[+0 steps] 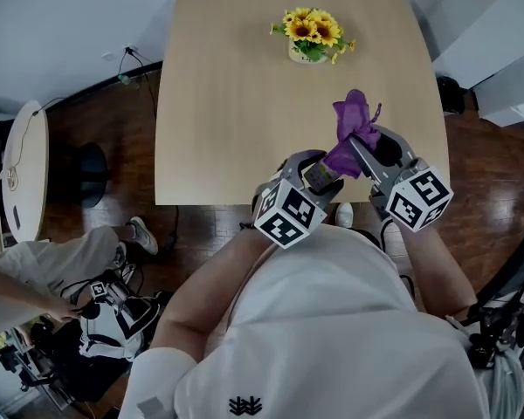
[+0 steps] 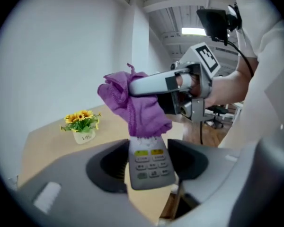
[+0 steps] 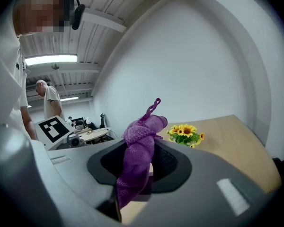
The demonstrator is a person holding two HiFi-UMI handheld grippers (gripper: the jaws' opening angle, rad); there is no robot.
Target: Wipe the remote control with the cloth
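A grey remote control [image 2: 149, 163] with yellow and grey buttons is clamped between the jaws of my left gripper [image 2: 149, 167]. In the head view the remote [image 1: 317, 178] shows just past the left gripper [image 1: 319, 177], above the table's near edge. My right gripper [image 3: 139, 167] is shut on a purple cloth [image 3: 138, 157], bunched and standing up out of its jaws. From the left gripper view that cloth [image 2: 135, 105] drapes over the remote's far end and touches it. The head view shows the cloth [image 1: 353, 131] held by the right gripper [image 1: 360, 147], right beside the remote.
A small pot of yellow sunflowers [image 1: 313, 36] stands at the far side of the light wooden table [image 1: 236, 85]. Another person sits with equipment at the lower left of the head view [image 1: 79, 278]. A round side table [image 1: 22, 177] stands at the left.
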